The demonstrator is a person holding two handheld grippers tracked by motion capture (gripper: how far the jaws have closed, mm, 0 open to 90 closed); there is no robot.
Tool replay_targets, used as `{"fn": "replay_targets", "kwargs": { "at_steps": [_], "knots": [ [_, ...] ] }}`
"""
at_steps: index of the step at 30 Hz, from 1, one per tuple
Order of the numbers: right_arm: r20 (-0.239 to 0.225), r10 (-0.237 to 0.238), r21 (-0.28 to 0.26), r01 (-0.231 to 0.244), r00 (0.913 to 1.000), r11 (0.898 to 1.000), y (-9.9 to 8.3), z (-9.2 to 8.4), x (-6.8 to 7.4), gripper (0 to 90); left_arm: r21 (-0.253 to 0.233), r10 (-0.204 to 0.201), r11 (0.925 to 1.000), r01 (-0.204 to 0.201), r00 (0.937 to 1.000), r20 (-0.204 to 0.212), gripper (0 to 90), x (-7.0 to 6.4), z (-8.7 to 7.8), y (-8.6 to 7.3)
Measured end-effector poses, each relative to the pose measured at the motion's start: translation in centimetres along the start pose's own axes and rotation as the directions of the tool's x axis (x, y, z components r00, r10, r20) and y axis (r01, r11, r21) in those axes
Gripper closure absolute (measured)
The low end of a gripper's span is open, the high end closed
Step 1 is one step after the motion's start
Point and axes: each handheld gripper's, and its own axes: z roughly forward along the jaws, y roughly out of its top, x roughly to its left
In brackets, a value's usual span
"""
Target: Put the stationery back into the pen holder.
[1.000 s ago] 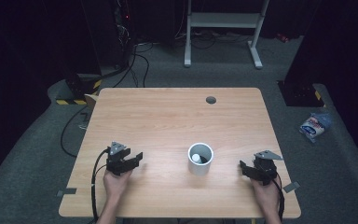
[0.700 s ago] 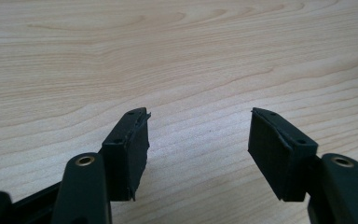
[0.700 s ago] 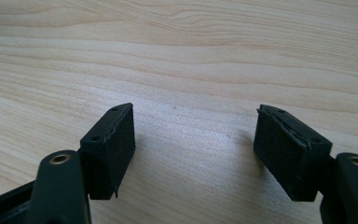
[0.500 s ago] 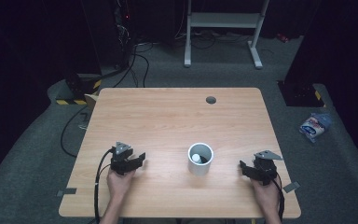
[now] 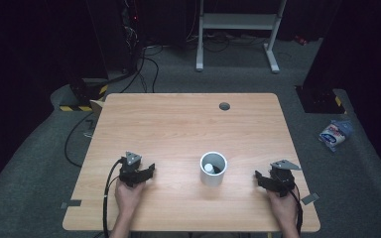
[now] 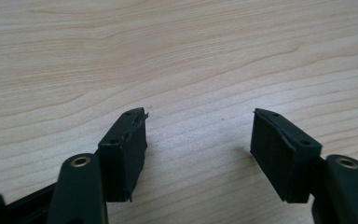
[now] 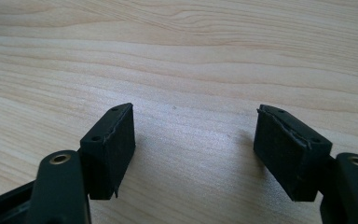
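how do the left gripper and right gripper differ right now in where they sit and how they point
The left gripper sits left of the white cup, farther from it than the right gripper, which sits right of the cup, close to the table edge. The left gripper's jaws point right toward the cup; the right gripper's point left toward it. The left gripper's jaws have just been opening, with nothing between them. Both are open, empty and low over bare wood.

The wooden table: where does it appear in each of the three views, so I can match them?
High view: the table lies at the centre, the white cup near its front edge.
Left gripper view: bare wood behind the left gripper, whose empty jaws have just been opening.
Right gripper view: bare wood behind the open, empty right gripper.
Shared landmark: the pale wood grain.
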Motion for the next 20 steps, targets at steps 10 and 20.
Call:
{"fn": "replay_targets", "kwargs": {
  "at_steps": [10,20],
  "knots": [
    [0.0,0.0,0.0,0.0,1.0,1.0,0.0,0.0,0.0,29.1,0.019,0.022,0.9996,-0.022,0.9997,0.008,32.1,0.08,-0.1,0.0],
    [0.0,0.0,0.0,0.0,1.0,1.0,0.0,0.0,0.0,29.1,0.019,0.027,0.9995,-0.027,0.9996,0.007,32.0,0.11,-0.1,0.01]
  ]
}}
